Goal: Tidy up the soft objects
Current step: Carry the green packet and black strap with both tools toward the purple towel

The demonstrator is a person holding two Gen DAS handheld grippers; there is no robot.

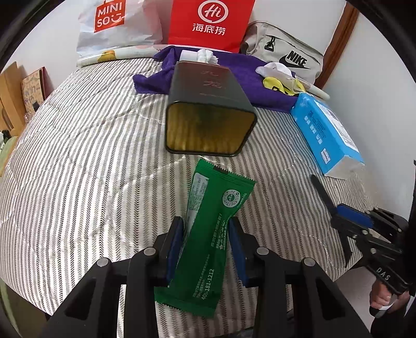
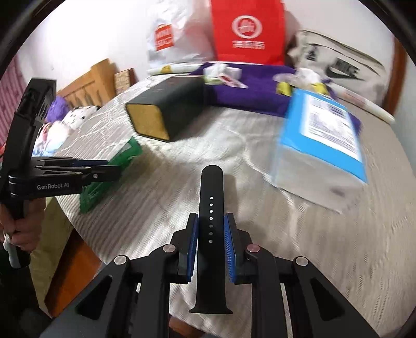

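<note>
green sachet (image 1: 208, 234): 1 | black strap (image 2: 211, 228): 1 | tin (image 1: 208, 109): 1

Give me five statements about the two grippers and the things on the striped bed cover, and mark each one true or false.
1. The left gripper holds a green foil sachet. True.
2. The right gripper is empty. False: it is shut on a black perforated watch strap.
3. The dark square tin stands upright with its lid on. False: it lies on its side, its gold-lined mouth open.
4. The blue and white tissue pack lies on the striped bed cover. True.
5. The purple cloth lies in front of the tin. False: it lies behind it, near the red paper bag.
</note>
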